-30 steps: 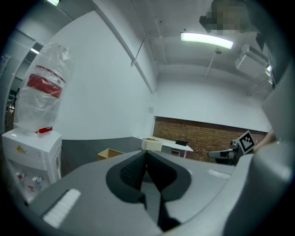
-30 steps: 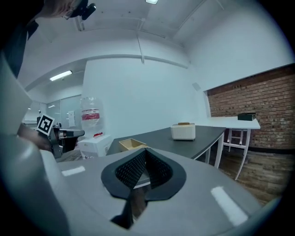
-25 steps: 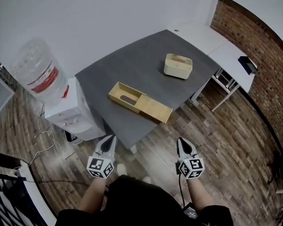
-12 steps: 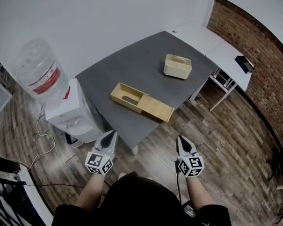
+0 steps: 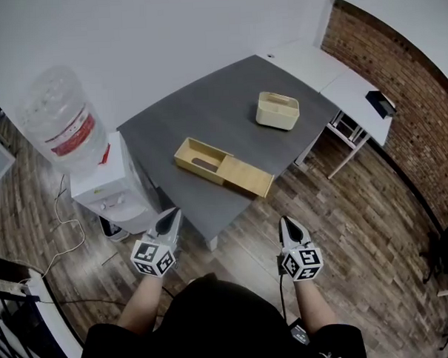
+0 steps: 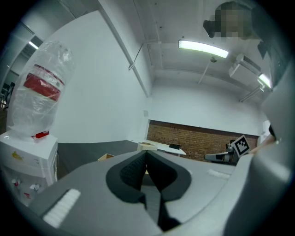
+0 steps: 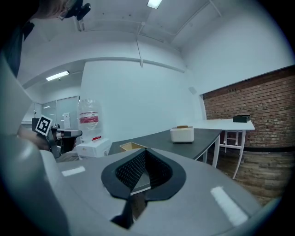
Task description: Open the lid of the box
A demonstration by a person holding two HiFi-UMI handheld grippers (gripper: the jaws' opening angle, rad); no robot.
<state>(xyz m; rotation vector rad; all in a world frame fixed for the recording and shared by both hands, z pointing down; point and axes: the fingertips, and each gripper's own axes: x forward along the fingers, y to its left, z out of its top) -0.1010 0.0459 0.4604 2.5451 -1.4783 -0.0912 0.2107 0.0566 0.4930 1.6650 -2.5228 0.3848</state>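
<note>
A flat wooden box [image 5: 199, 159] lies near the front of the grey table [image 5: 206, 105], its sliding lid [image 5: 246, 176] pulled partly out toward the table's edge. A cream box [image 5: 277, 110] with a wooden lid stands farther back on the right. My left gripper [image 5: 172, 215] and right gripper [image 5: 285, 223] hover over the floor, short of the table, both shut and empty. The right gripper view shows the cream box [image 7: 182, 134] and the wooden box [image 7: 130, 146] beyond my shut jaws. In the left gripper view a corner of the wooden box [image 6: 106, 156] peeks out.
A white water dispenser [image 5: 105, 183] with a large bottle [image 5: 62, 118] stands against the table's left side. A white desk [image 5: 330, 70] adjoins the table at the back right, before a brick wall [image 5: 397, 78]. Cables lie on the wooden floor [image 5: 63, 233].
The head view has shifted a little, so the table sits slightly higher in frame. My left gripper has drifted slightly left. Both grippers stay shut and the boxes have not moved.
</note>
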